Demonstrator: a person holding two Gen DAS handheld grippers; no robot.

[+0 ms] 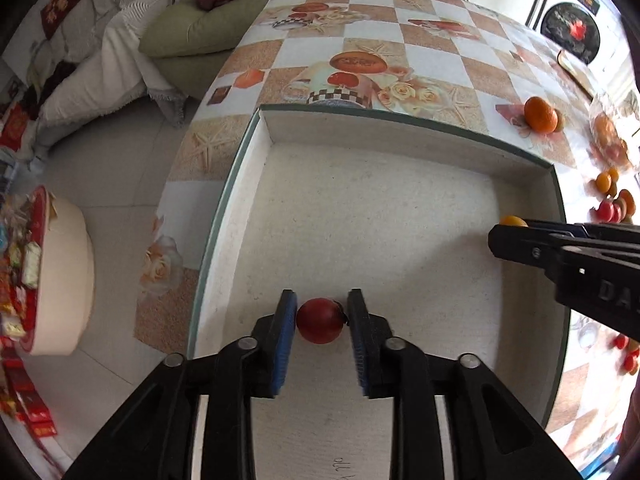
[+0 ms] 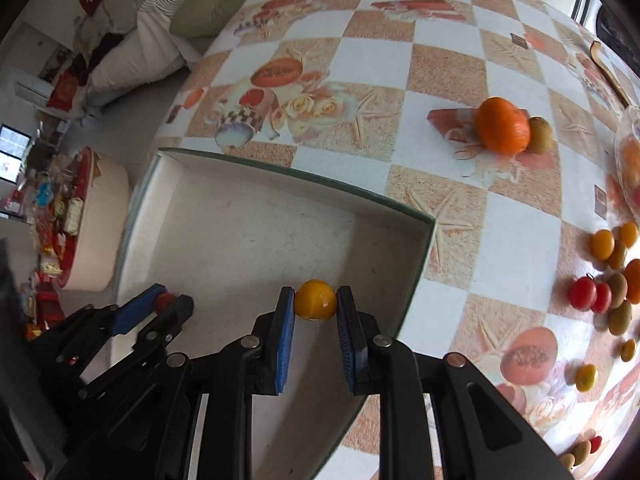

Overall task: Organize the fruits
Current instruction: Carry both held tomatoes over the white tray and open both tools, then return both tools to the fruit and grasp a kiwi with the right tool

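Left gripper (image 1: 321, 312) pinching a red cherry tomato (image 1: 320, 321) between blue pads, above the floor of a white tray (image 1: 360, 208), near its left wall. Right gripper (image 2: 316, 304) pinching a yellow cherry tomato (image 2: 315, 299) the same way, over the tray's right side, close to the right wall. Tray resting on a counter (image 2: 516, 240) covered in a checkered, flower-printed cloth. Beyond the tray, an orange (image 2: 503, 125) touching a kiwi (image 2: 541, 135). At the right, well apart from the tray, a loose cluster of small fruits (image 2: 612, 280): red and yellow tomatoes, brownish-green kiwis.
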